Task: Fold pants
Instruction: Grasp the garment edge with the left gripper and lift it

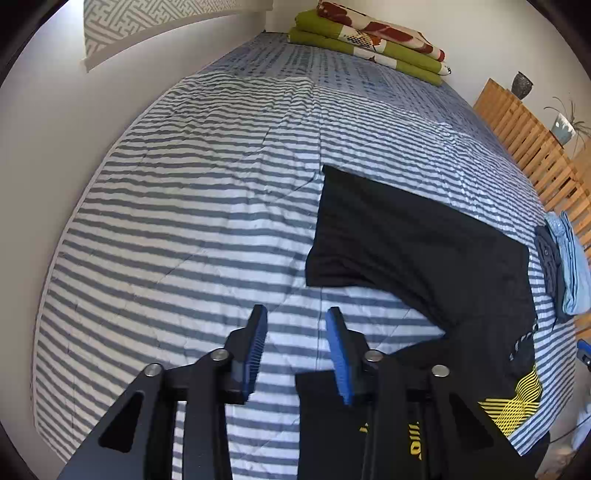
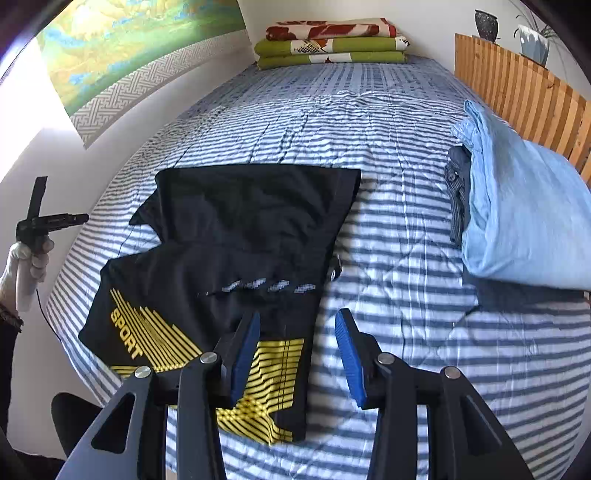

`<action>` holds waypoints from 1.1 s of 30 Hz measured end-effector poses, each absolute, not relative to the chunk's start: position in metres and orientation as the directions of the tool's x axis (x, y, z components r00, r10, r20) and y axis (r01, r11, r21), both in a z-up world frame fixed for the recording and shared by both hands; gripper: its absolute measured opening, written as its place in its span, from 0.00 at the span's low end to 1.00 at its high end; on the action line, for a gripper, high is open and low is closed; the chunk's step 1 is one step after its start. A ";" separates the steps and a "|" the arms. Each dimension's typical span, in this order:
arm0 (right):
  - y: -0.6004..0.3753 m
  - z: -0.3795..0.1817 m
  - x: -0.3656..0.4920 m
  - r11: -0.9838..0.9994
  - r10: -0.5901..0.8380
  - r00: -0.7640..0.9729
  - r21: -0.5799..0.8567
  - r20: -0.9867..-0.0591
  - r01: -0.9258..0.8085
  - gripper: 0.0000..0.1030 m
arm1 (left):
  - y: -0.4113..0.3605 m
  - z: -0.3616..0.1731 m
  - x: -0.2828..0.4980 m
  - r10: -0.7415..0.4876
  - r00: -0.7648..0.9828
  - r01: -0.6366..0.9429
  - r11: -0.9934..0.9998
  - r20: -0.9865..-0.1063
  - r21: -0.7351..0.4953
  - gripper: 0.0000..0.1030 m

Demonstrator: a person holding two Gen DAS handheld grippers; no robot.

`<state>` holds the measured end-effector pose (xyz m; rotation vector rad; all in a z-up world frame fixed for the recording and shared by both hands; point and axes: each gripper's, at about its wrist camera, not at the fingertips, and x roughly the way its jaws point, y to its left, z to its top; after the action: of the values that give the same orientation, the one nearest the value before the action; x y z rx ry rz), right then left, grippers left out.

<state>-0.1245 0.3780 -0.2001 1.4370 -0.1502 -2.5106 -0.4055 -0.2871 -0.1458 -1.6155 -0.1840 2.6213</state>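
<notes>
We held the left gripper (image 1: 296,328) and right gripper (image 2: 297,332) parted and empty above the bed (image 2: 406,229). Below them the black sport pants (image 2: 240,236) lay folded near the bed's near edge, folded blankets (image 2: 332,44) at its far end.

A blue-and-white striped quilted bedspread (image 2: 388,229) covers the bed. At its far edge lies a stack of folded green, red and cream floral blankets (image 2: 332,44). Along the right edge rests a folded light-blue garment (image 2: 524,221) over a dark buttoned one (image 2: 458,195), beside a slatted wooden headboard (image 2: 517,92) carrying a dark speckled vase (image 2: 487,24) and a potted plant (image 2: 533,42). A landscape poster (image 2: 129,48) hangs on the left wall.
</notes>
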 end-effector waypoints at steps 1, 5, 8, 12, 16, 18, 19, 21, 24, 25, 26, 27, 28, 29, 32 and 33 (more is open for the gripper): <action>0.381 -0.202 -0.141 -0.965 -0.263 -0.489 0.223 -0.832 0.139 0.38 | -0.284 -0.146 -0.417 0.122 -0.453 0.015 -0.989 -0.883 -0.145 0.47; 0.400 -0.218 -0.186 -0.947 -0.295 -0.486 0.317 -0.822 0.039 0.38 | -0.267 -0.155 -0.456 0.121 -0.449 0.000 -0.991 -0.885 -0.136 0.47; 0.400 -0.234 -0.201 -0.947 -0.291 -0.462 0.320 -0.838 0.016 0.38 | -0.257 -0.180 -0.475 0.126 -0.420 -0.008 -0.991 -0.899 -0.136 0.47; 0.388 -0.260 -0.206 -0.955 -0.284 -0.417 0.294 -0.863 0.043 0.38 | -0.244 -0.214 -0.483 0.109 -0.391 -0.047 -0.994 -0.914 -0.099 0.33; 0.372 -0.271 -0.206 -0.957 -0.286 -0.398 0.281 -0.872 0.073 0.38 | -0.230 -0.227 -0.490 0.097 -0.405 -0.101 -0.993 -0.909 -0.061 0.33; 0.348 -0.265 -0.203 -0.948 -0.318 -0.390 0.281 -0.864 0.149 0.38 | -0.230 -0.233 -0.495 0.097 -0.396 -0.097 -0.993 -0.913 -0.063 0.33; 0.332 -0.262 -0.203 -0.938 -0.340 -0.381 0.285 -0.860 0.196 0.37 | -0.232 -0.235 -0.497 0.100 -0.390 -0.089 -0.994 -0.915 -0.070 0.33; 0.291 -0.254 -0.205 -0.909 -0.384 -0.360 0.279 -0.850 0.310 0.36 | -0.237 -0.239 -0.499 0.107 -0.384 -0.071 -0.994 -0.917 -0.086 0.33; 0.224 -0.248 -0.211 -0.854 -0.427 -0.329 0.256 -0.842 0.454 0.34 | -0.245 -0.246 -0.498 0.136 -0.371 -0.074 -0.990 -0.919 -0.116 0.33; 0.200 -0.249 -0.216 -0.835 -0.437 -0.321 0.246 -0.841 0.492 0.34 | -0.247 -0.248 -0.497 0.136 -0.367 -0.077 -0.990 -0.920 -0.116 0.33; 0.181 -0.251 -0.221 -0.825 -0.438 -0.316 0.236 -0.841 0.514 0.34 | -0.250 -0.250 -0.496 0.138 -0.367 -0.078 -0.990 -0.920 -0.117 0.33; 0.162 -0.255 -0.226 -0.815 -0.438 -0.310 0.227 -0.844 0.533 0.34 | -0.253 -0.251 -0.495 0.146 -0.366 -0.082 -0.989 -0.919 -0.125 0.33; 0.144 -0.259 -0.233 -0.807 -0.436 -0.303 0.219 -0.848 0.548 0.34 | -0.256 -0.253 -0.494 0.154 -0.366 -0.082 -0.988 -0.918 -0.133 0.33; 0.125 -0.264 -0.238 -0.801 -0.426 -0.297 0.204 -0.854 0.563 0.34 | -0.258 -0.254 -0.493 0.161 -0.366 -0.084 -0.987 -0.917 -0.140 0.33; 0.082 -0.279 -0.252 -0.798 -0.346 -0.334 0.088 -0.876 0.596 0.33 | -0.262 -0.259 -0.490 0.174 -0.364 -0.102 -0.984 -0.915 -0.146 0.23; 0.072 -0.285 -0.256 -0.800 -0.317 -0.349 0.050 -0.882 0.598 0.33 | -0.262 -0.261 -0.489 0.163 -0.365 -0.111 -0.985 -0.917 -0.131 0.09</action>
<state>-0.2561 0.0719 -0.2847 1.3263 0.3808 -2.1660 -0.4891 -0.2617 -0.2612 -1.6638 -0.0700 2.4662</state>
